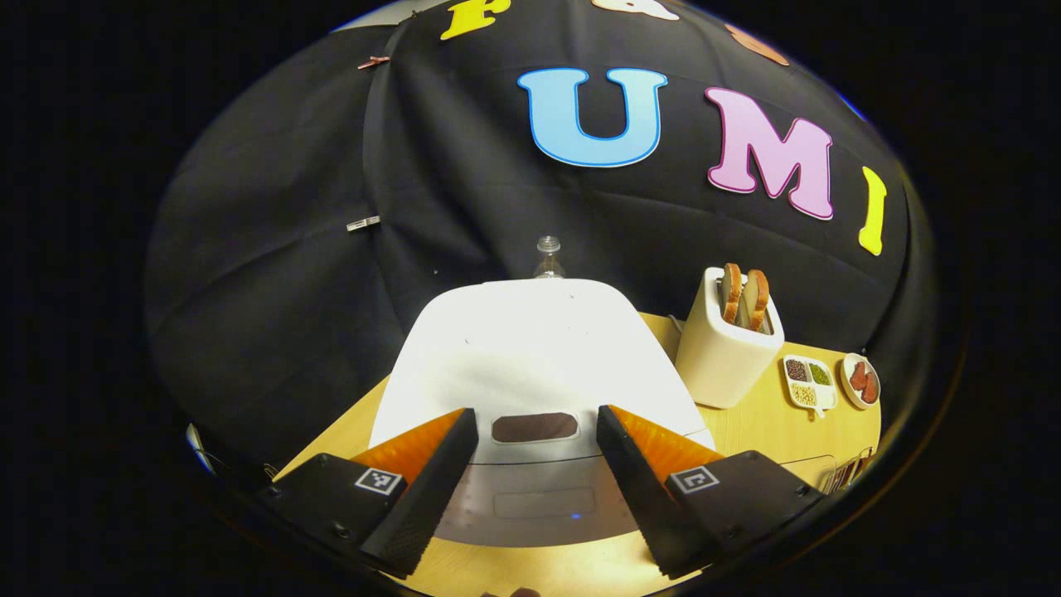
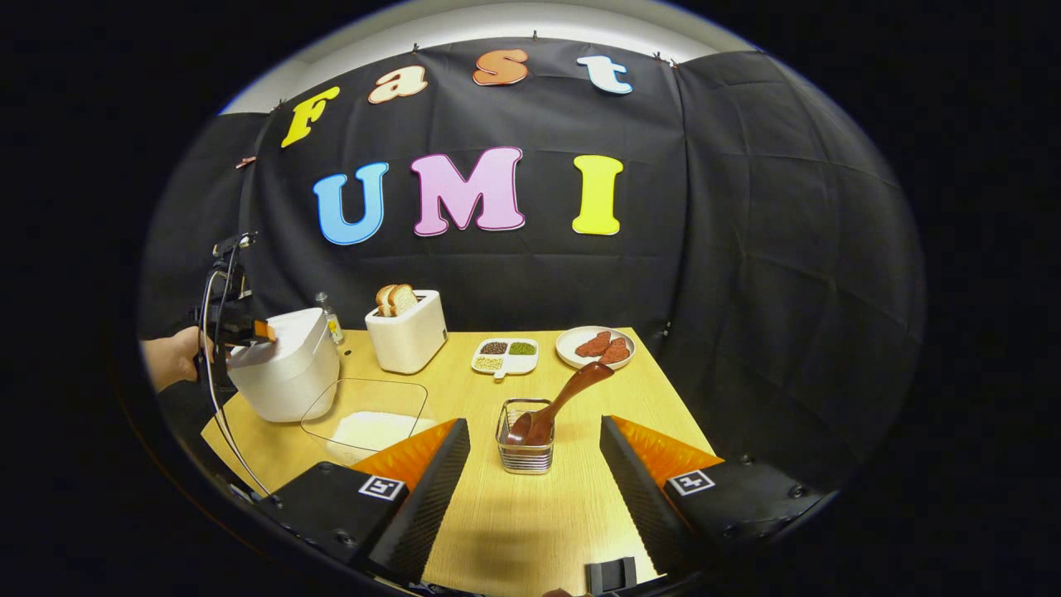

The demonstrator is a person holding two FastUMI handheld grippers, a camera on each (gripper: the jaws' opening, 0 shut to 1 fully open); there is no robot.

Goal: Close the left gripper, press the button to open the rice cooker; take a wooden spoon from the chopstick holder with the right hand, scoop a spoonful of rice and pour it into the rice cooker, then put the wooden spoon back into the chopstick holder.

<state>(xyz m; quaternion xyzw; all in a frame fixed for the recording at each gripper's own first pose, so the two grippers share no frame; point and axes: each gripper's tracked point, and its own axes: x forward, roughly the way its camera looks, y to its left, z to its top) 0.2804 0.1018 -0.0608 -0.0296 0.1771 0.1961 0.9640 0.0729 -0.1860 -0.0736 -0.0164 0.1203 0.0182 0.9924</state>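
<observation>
My left hand-held gripper (image 1: 537, 464) hovers wide apart over the closed white rice cooker (image 1: 530, 365), its dark lid button (image 1: 535, 427) at lower centre between the fingers. In the right gripper view that cooker (image 2: 286, 369) sits at the left of the desk (image 2: 514, 514), a hand (image 2: 170, 358) beside it, with the rice tray (image 2: 369, 419) just right. My right hand-held gripper (image 2: 535, 464) is also wide, holding nothing; the wooden spoon (image 2: 559, 402) leans in the chopstick holder (image 2: 525, 444) at centre. The toaster (image 2: 408, 332) stands behind.
</observation>
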